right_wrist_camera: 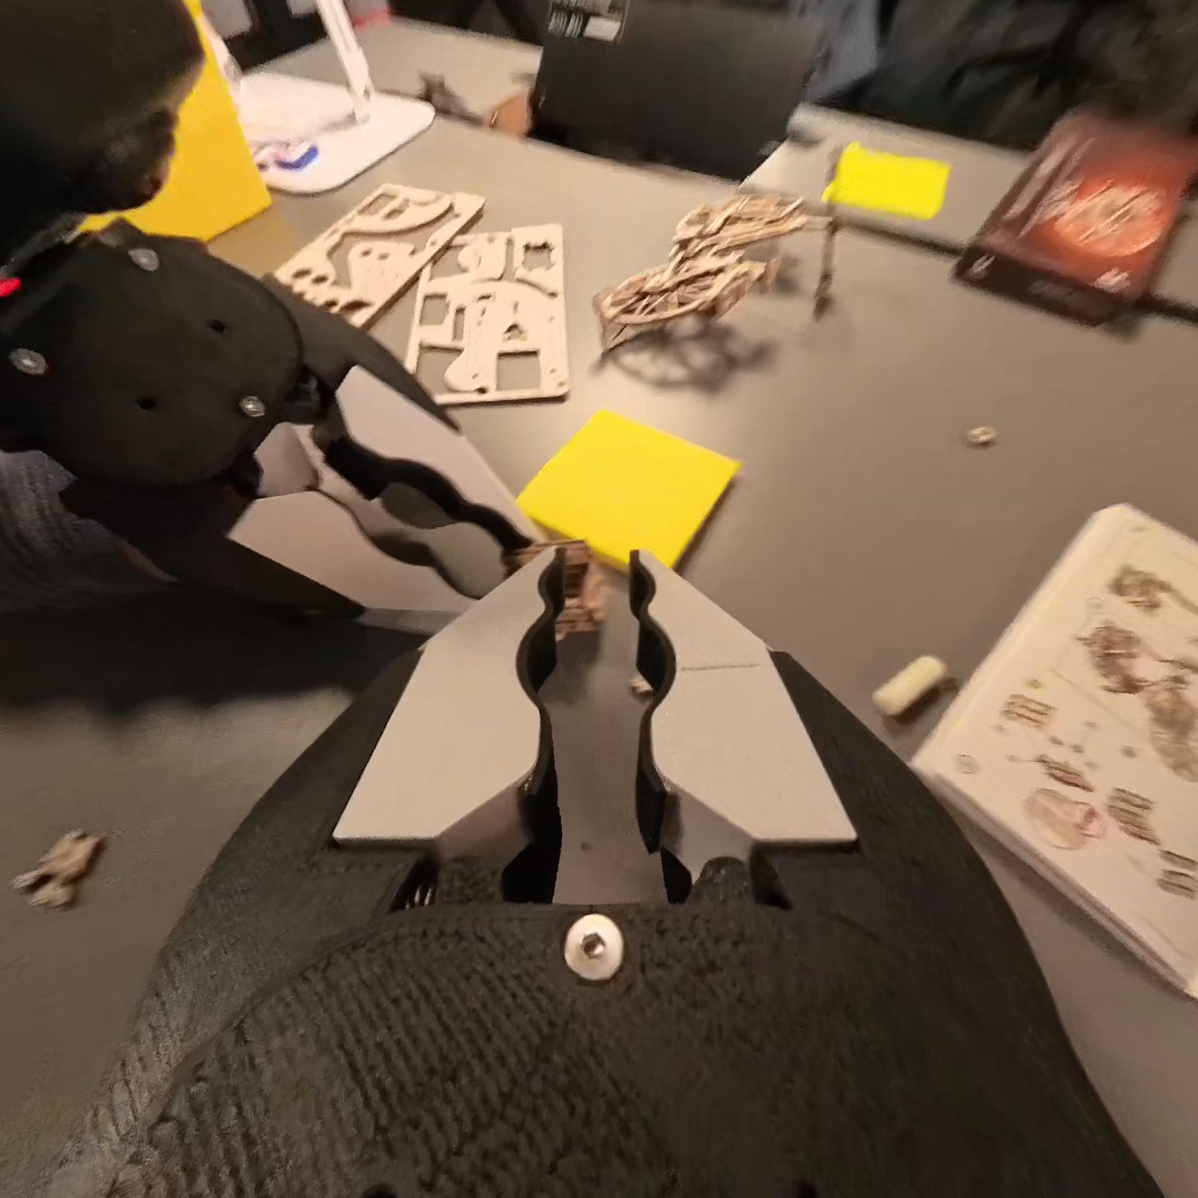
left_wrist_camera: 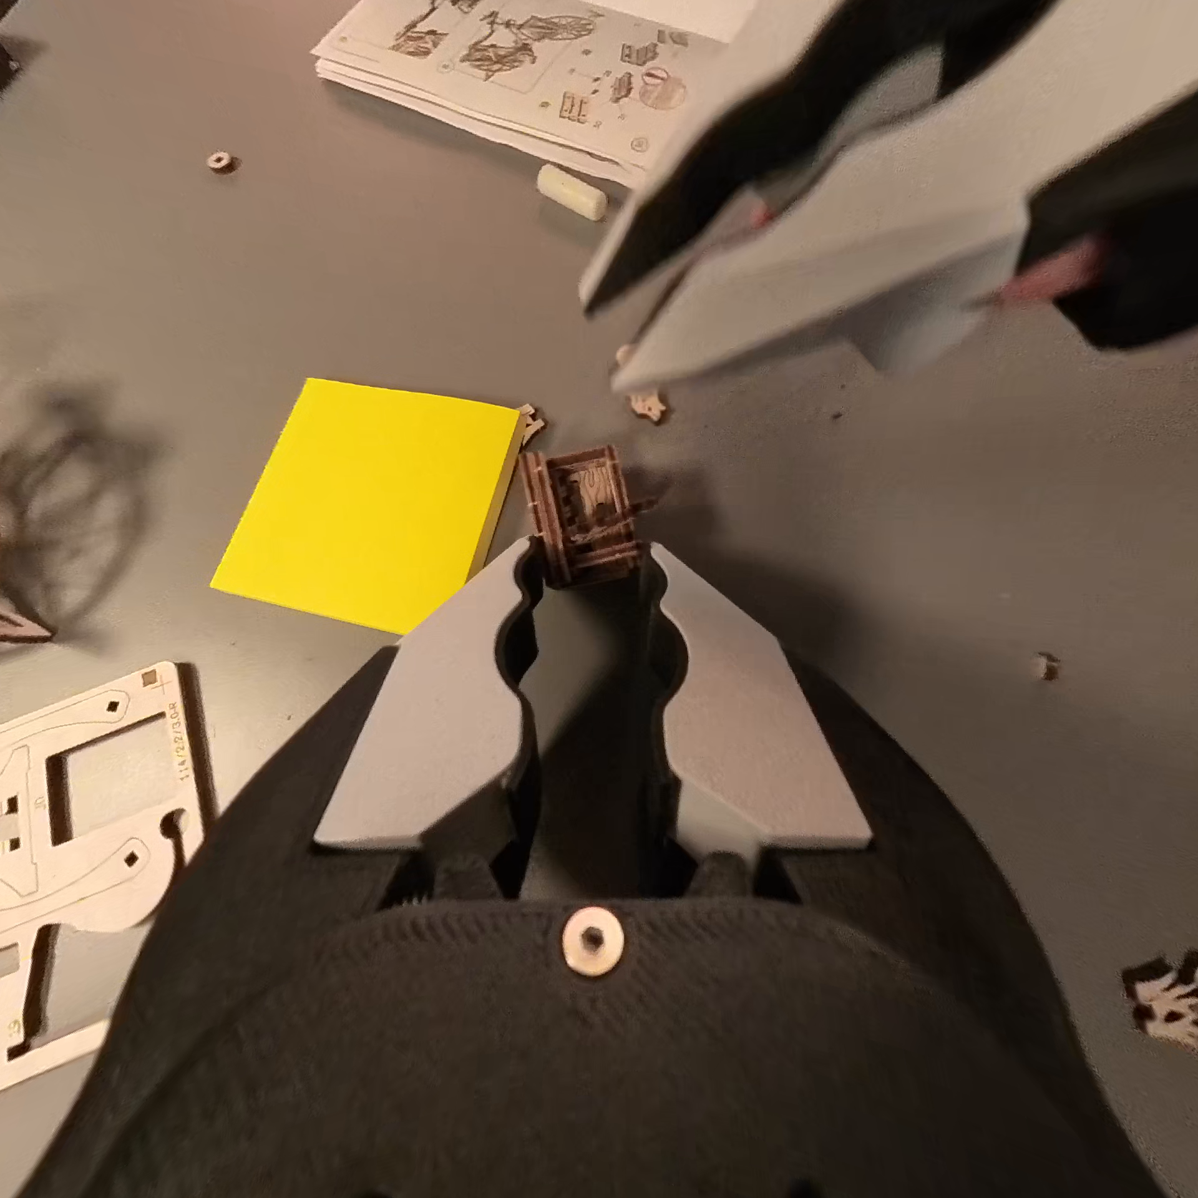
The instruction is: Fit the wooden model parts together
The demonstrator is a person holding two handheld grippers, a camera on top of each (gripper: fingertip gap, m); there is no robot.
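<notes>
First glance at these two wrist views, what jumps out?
The bright yellow pad on the grey table, mid-scene, draws the eye first. Right beside it, the left gripper clamps a small brown wooden box-like assembly at its fingertips, with the right gripper coming in blurred from the upper right, fingers apart. Behind, punched-out wooden part sheets and a lattice wooden model lie farther back in the right wrist view.

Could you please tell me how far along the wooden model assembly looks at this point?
Done: a small brown box-shaped wooden sub-assembly is already built, and a larger lattice-like wooden structure stands on the grey table. In hand: the left gripper pinches the box, while the right gripper hovers open nearby. Left: loose small wooden pieces and partly emptied pale wooden part sheets remain.
</notes>
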